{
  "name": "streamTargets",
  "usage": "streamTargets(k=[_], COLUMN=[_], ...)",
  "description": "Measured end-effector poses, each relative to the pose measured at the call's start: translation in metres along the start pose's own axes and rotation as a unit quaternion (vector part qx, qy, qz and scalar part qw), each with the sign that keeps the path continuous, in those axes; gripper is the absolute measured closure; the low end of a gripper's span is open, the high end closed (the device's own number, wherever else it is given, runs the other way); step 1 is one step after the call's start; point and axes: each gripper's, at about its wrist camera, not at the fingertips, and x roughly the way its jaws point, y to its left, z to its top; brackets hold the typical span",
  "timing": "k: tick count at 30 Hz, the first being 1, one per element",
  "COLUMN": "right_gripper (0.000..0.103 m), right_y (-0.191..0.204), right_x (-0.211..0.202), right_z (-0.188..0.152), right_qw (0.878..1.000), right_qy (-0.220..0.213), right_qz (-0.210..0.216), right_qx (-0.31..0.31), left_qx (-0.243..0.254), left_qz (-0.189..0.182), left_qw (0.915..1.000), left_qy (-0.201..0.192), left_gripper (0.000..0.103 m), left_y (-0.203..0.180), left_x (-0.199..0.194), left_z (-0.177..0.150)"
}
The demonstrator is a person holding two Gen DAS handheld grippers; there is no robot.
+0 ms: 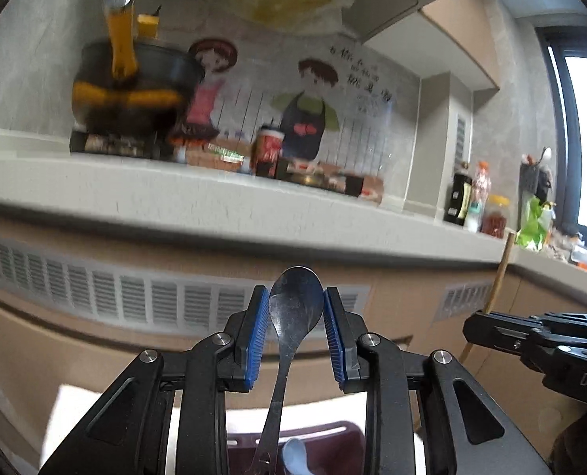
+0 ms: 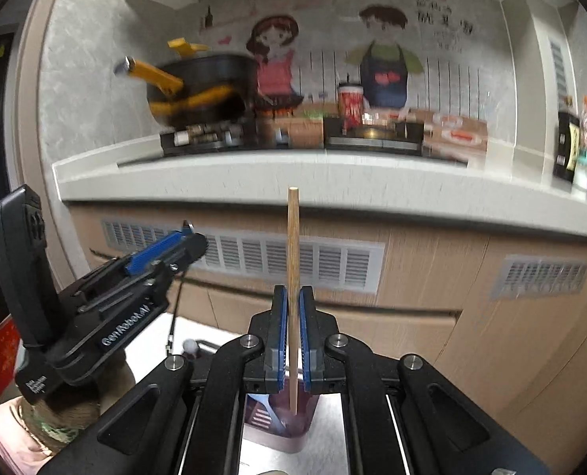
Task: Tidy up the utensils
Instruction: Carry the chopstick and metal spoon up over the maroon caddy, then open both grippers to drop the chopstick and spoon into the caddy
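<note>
Spoon (image 1: 296, 308) between left tongs (image 1: 296, 330)

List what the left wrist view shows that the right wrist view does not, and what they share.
Only the left wrist view: the metal spoon between the left hand-held gripper pads, bowl up, and a window at far right.

Only the right wrist view: the right hand-held gripper shut on the wooden chopstick from behind, and a sleeve.

Both: the chopstick, the dark red utensil holder below, the black pot and the counter.
</note>
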Motion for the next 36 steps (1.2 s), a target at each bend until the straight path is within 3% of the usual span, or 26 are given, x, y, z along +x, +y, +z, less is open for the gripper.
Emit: streamTargets(k=[6,11,13,15,17,22,24,28,36], right_gripper=[0.097,0.097,0.090,0.050,0.039,0.032,0.029,0.023,0.016], right_y=[-0.007,-0.007,-0.003,-0.001,-0.004,-0.014,-0.018,-0.022,-0.009], right_x=[0.037,0.068,0.081,0.089,0.087,0.072,0.066,0.045,0.005], right_z=[-0.025,-0.048,-0.059,-0.070,-0.082,-0.110,-0.125,-0.155,-0.208], right_qw=[0.999,0.996,0.994,0.992,0.993,0.991,0.989,0.985,0.980], right_qy=[0.037,0.080,0.104,0.124,0.121,0.134,0.144,0.158,0.165], right_qz=[-0.001,0.013,0.019,0.019,0.003,-0.018,-0.033,-0.068,-0.104], right_qx=[0.016,0.021,0.010,0.005,0.009,0.014,0.016,0.008,-0.035], left_qx=[-0.038,-0.052,-0.063,-0.075,-0.085,-0.058,-0.043,-0.016,-0.016], left_qz=[0.001,0.009,0.009,0.018,0.026,0.058,0.073,0.100,0.128], left_qw=[0.9990,0.9959,0.9931,0.9897,0.9860,0.9837,0.9821,0.9779,0.9625], left_qy=[0.023,0.074,0.098,0.120,0.142,0.160,0.168,0.183,0.239], left_gripper=[0.074,0.072,0.064,0.049,0.049,0.044,0.032,0.031,0.026], left_y=[0.028,0.044,0.050,0.057,0.063,0.062,0.059,0.053,0.048], left_x=[0.032,0.043,0.044,0.040,0.028,-0.020,-0.038,-0.072,-0.115], left_z=[-0.038,-0.068,-0.077,-0.082,-0.084,-0.081,-0.085,-0.103,-0.155])
